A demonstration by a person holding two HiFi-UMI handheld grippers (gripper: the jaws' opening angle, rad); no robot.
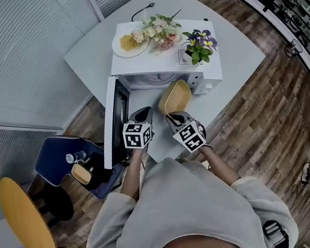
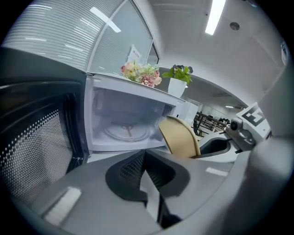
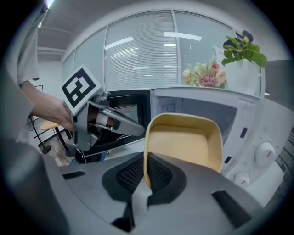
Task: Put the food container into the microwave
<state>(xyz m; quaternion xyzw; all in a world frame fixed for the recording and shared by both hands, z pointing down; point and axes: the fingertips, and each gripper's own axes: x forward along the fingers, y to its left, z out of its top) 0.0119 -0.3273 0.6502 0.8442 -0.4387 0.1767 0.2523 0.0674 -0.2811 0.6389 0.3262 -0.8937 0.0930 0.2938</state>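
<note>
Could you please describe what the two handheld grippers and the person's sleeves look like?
Both the left gripper and right gripper have grey tapering bodies, dark textured pads and a white cube with black square markers. The person wears a pale grey top with sleeves ending near the elbows.

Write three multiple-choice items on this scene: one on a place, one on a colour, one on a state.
1. Where is the food container relative to the microwave?
A. Inside it. B. Before its opening. C. On top of it.
2. What colour is the food container?
A. Yellow. B. Blue. C. Black.
3. How is the microwave door?
A. Shut. B. Open. C. Missing.
Answers: B, the right gripper clamps its rim in front of the cavity; A, it is yellow in every view; B, it stands swung out, baring the turntable.
</note>
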